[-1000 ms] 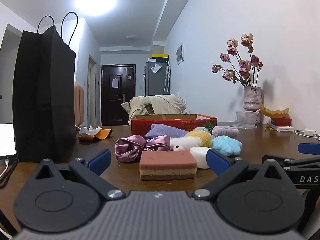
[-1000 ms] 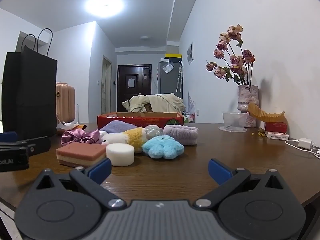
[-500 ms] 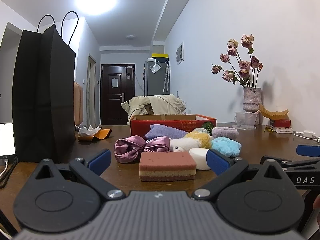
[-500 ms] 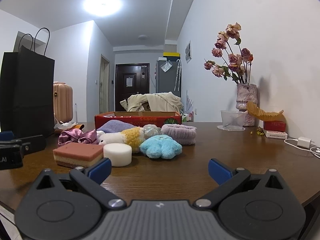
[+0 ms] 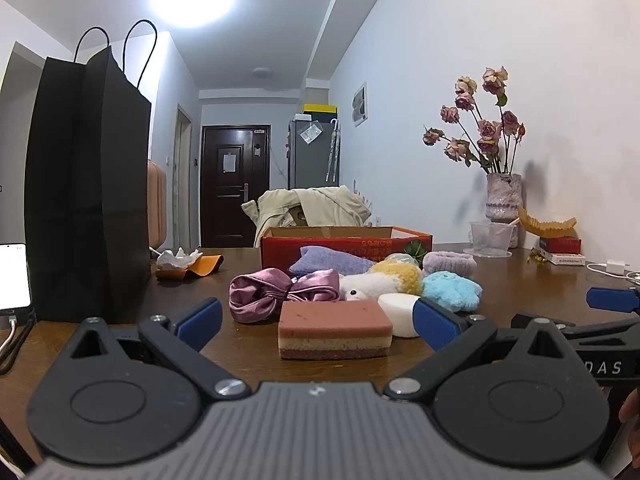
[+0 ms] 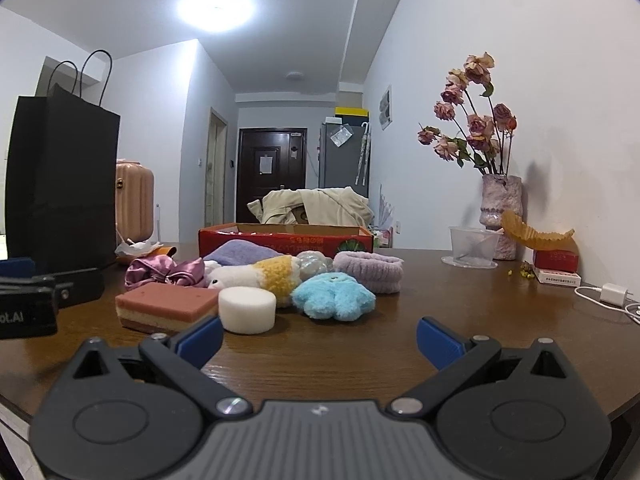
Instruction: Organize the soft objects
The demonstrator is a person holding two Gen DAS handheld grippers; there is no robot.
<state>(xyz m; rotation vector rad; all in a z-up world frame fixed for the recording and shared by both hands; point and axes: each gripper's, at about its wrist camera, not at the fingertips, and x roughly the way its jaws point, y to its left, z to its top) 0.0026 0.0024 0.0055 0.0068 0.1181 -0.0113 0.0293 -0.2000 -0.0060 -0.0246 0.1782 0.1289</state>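
Note:
A pile of soft things lies on the brown table: a pink layered sponge (image 5: 334, 334) (image 6: 166, 305), a white round sponge (image 6: 247, 309) (image 5: 399, 312), a blue plush (image 6: 334, 297) (image 5: 452, 290), a white and yellow plush (image 6: 260, 276), a pink satin scrunchie (image 5: 280, 293) (image 6: 162, 273), a lilac pouch (image 5: 328, 266) and a lilac fuzzy band (image 6: 368, 276). A red cardboard box (image 5: 344, 242) (image 6: 280, 240) stands behind them. My left gripper (image 5: 316, 322) is open, just short of the pink sponge. My right gripper (image 6: 318, 338) is open and empty, short of the blue plush.
A tall black paper bag (image 5: 86, 188) stands at the left with a phone (image 5: 14, 276) beside it. A vase of dried roses (image 6: 500, 208), a clear plastic tub (image 6: 472, 246), small boxes (image 6: 556, 266) and a white charger (image 6: 614, 294) line the right side.
Both grippers have dropped slightly and edged closer to the pile. Nothing was taken hold of.

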